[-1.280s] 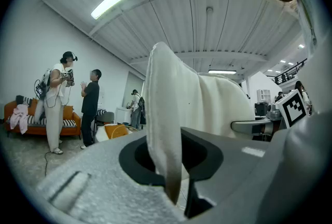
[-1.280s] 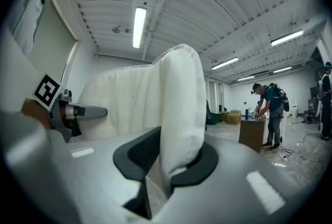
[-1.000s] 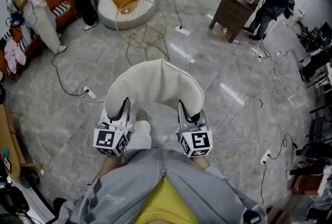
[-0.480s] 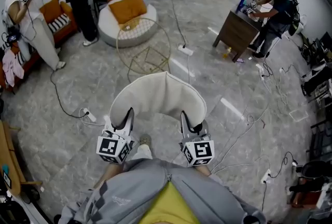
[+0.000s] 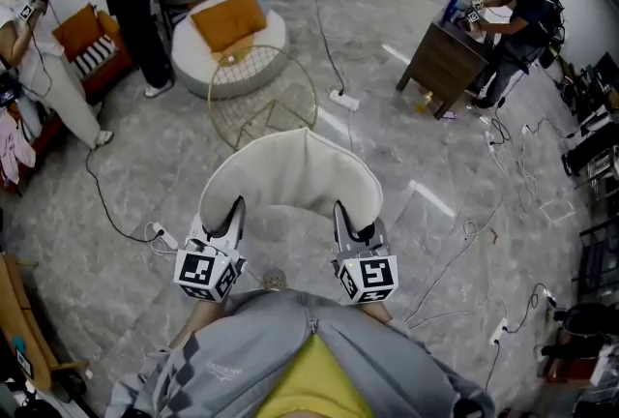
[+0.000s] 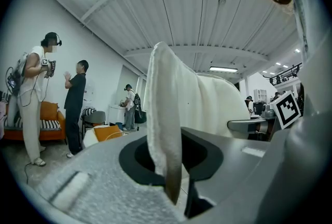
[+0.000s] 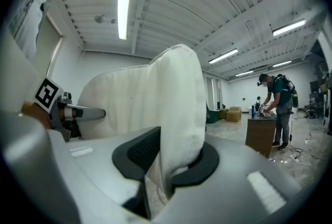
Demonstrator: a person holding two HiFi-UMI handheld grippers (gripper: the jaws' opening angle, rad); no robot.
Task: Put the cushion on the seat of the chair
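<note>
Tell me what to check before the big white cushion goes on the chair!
1. Is the left gripper shut on the cushion? Ok.
2. Is the right gripper shut on the cushion? Ok.
3. Is the cushion held off the floor? Ok.
4. Is the seat of the gold wire chair bare? Ok, it looks bare.
5. Is the cushion over the seat? Not ok, the chair stands farther ahead.
6. Is the path free? Not ok, a power strip and its cable lie beside the chair.

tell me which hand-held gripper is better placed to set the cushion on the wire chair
Left, slightly. The left hand-held gripper and the right hand-held gripper are each shut on the cushion, but the wire chair stands ahead, a bit left, nearer the left one.
</note>
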